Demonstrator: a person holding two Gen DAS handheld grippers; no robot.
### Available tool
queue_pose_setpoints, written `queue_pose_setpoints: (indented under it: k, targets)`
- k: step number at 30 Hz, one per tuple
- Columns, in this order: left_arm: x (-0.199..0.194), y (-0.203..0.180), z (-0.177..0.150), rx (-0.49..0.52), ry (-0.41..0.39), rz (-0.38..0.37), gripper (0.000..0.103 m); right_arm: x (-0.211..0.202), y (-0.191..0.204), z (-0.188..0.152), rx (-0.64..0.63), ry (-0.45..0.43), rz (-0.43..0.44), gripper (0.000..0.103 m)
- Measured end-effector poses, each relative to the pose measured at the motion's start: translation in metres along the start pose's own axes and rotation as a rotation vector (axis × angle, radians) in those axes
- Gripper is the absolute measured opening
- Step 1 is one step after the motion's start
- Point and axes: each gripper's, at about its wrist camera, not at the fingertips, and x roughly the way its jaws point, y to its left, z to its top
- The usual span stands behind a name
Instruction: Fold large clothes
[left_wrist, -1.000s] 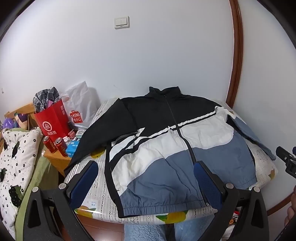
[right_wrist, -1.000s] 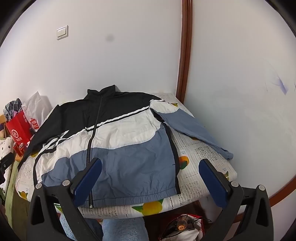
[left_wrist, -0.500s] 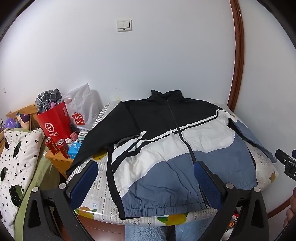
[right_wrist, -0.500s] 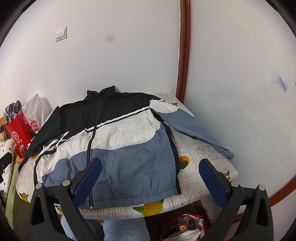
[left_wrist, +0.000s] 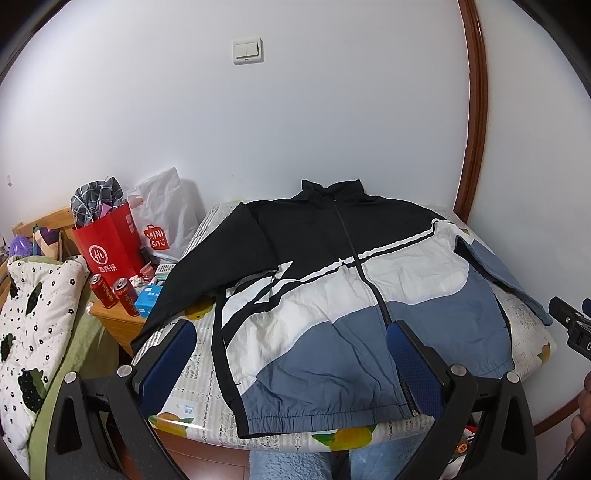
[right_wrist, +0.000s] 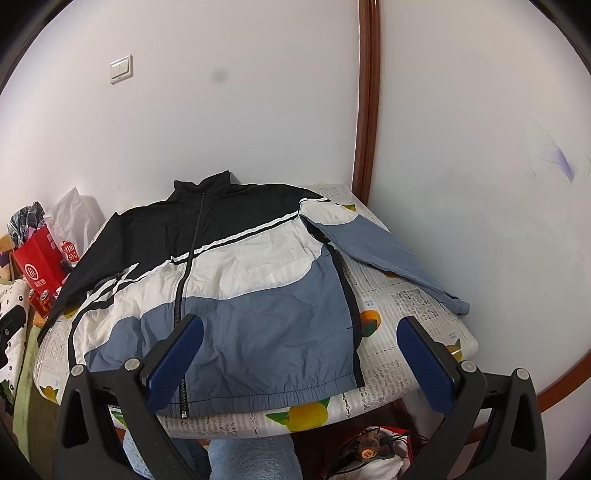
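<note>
A black, white and blue zip jacket (left_wrist: 332, 295) lies flat, front up, on a table with a fruit-print cloth (left_wrist: 192, 373), collar toward the wall. It also shows in the right wrist view (right_wrist: 240, 288). Its black sleeve (left_wrist: 199, 280) runs off the left edge; its blue sleeve (right_wrist: 384, 258) lies out to the right. My left gripper (left_wrist: 291, 362) is open and empty above the near hem. My right gripper (right_wrist: 303, 358) is open and empty above the hem's right part; its body shows at the left wrist view's right edge (left_wrist: 570, 325).
Left of the table a wooden nightstand (left_wrist: 114, 321) holds a red bag (left_wrist: 107, 247), a white plastic bag (left_wrist: 166, 218) and two red cans (left_wrist: 114, 295). A spotted quilt (left_wrist: 33, 325) lies far left. White walls (right_wrist: 480, 184) close the back and right.
Both grippers have risen or tilted slightly; the jacket sits a little lower in the left wrist view. Nothing was grasped and the jacket has not moved.
</note>
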Motion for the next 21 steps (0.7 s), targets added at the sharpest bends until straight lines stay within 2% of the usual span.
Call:
queue_pose_setpoints:
  k: [21]
  targets:
    - [-0.0009,-0.0043,-0.0001,0.014,-0.008,0.004,0.103,0.0015,-0.0038,-0.0001,0.002,0.006,0.006,0.103]
